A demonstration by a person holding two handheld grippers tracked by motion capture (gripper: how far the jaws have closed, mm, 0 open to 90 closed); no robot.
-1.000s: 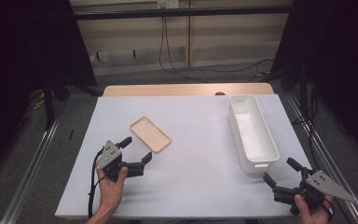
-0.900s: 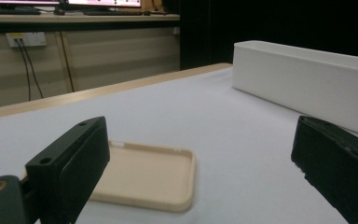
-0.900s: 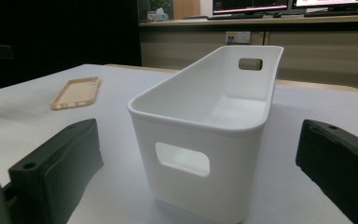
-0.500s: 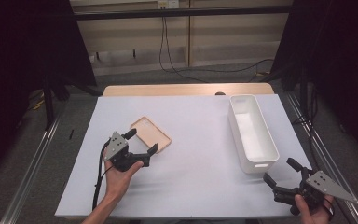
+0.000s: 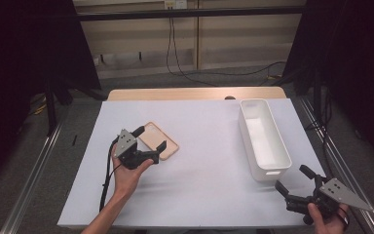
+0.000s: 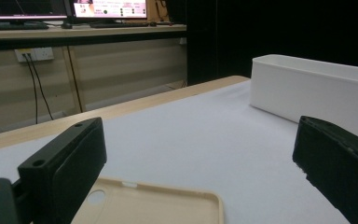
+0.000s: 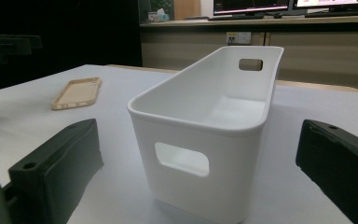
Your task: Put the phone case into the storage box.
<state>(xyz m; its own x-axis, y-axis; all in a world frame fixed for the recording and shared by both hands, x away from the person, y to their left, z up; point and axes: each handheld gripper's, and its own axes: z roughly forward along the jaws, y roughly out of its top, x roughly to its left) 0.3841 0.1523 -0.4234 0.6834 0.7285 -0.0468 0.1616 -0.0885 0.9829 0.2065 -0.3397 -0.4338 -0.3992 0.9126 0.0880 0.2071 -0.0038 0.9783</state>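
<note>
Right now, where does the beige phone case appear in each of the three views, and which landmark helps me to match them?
High view: the phone case lies flat left of centre on the white table, between the open jaws of the left gripper.
Left gripper view: bottom centre, just ahead of the jaws.
Right gripper view: far off at upper left.
Shared landmark: the white bin.

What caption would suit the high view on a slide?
Left gripper open over a tan phone case; right gripper waits open beside a white bin.
</note>
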